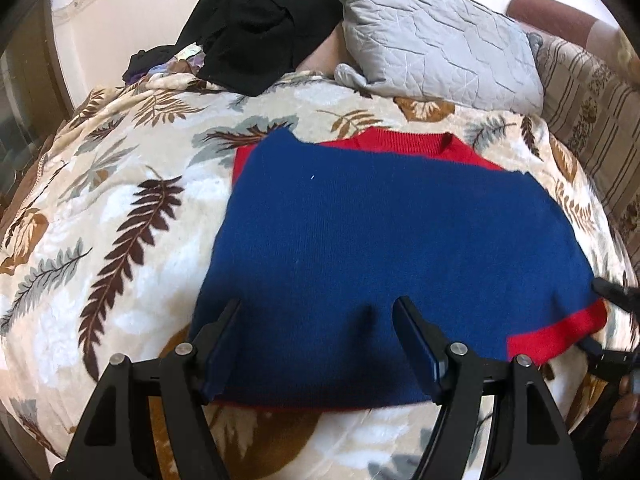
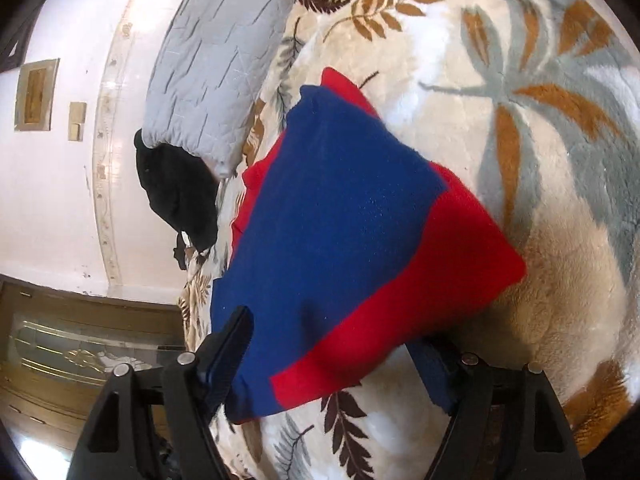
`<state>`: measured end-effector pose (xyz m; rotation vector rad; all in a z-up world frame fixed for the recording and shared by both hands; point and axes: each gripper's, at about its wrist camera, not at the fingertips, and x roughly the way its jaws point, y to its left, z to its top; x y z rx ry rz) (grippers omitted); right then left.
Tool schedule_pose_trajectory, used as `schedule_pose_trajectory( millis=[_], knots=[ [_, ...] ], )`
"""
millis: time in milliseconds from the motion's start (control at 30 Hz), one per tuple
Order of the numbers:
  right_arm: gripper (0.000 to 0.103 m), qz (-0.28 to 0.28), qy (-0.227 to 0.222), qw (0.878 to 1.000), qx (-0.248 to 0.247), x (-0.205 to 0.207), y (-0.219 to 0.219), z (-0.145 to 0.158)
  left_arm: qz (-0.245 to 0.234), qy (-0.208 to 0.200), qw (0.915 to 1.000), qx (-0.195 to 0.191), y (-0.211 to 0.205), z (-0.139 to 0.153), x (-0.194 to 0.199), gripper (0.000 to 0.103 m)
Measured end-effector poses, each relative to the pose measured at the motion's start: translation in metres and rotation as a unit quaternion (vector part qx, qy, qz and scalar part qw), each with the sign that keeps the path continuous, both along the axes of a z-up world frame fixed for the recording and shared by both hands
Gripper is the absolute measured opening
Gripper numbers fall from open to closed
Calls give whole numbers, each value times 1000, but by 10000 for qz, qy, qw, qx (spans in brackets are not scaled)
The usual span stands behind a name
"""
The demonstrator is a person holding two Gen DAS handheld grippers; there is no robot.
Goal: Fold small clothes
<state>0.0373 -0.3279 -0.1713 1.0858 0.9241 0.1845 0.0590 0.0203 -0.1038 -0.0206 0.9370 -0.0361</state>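
Sweater (image 1: pixel 380 232) is lying half-folded; both grippers, left (image 1: pixel 318 308) and right (image 2: pixel 332 340), are gaping over its near hem, gripping nothing. Next: pinching it.

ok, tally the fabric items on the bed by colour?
Blue and red sweater: 1
Black clothes pile: 1
Grey quilted pillow: 1
Cream leaf-print blanket: 1
Total: 4
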Motion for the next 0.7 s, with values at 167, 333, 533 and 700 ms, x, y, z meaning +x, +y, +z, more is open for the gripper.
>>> schedule_pose_trajectory(
  millis=[167, 333, 533, 700],
  knots=[
    [78, -298, -122, 9987, -384, -1, -15, 12, -25, 12, 10000, 58, -18, -5, 18, 75],
    [78, -189, -33, 9986, -499, 10, -21, 5, -76, 84, 9999, 84, -34, -15, 28, 75],
    [25, -3, -25, 9946, -1042, 17, -18, 16, -151, 68, 9996, 212, -43, -11, 30, 76],
    [44, 97, 50, 9942, -1068, 21, -13, 7, -159, 124, 9993, 309, -46, -15, 33, 78]
  ],
)
